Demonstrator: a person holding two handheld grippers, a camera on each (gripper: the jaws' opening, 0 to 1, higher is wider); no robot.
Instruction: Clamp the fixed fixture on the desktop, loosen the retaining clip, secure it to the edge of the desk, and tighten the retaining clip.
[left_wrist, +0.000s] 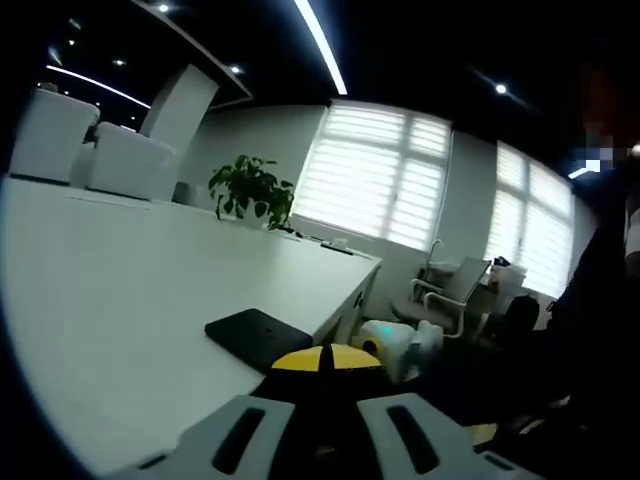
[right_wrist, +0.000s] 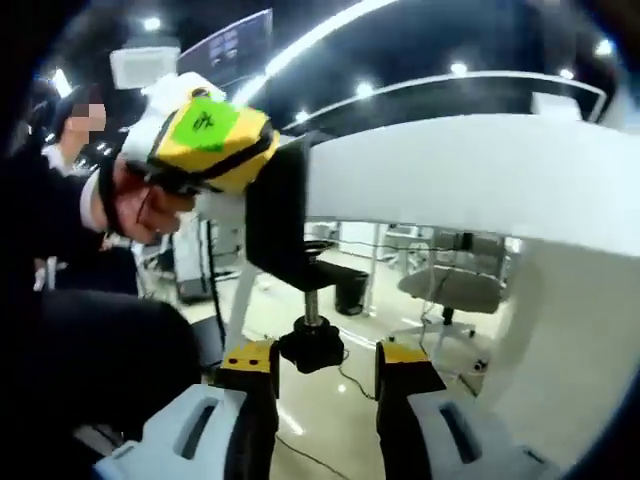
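Clamp (right_wrist: 285, 235) on desk edge (right_wrist: 450, 195) | right hand-held gripper (right_wrist: 325, 365) spread around knob (right_wrist: 312, 350) | left unclear

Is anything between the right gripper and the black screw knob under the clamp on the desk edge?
Nothing visible. The black screw knob sits in the open gap of the right gripper, below the black C-shaped clamp already hooked over the white desk edge.
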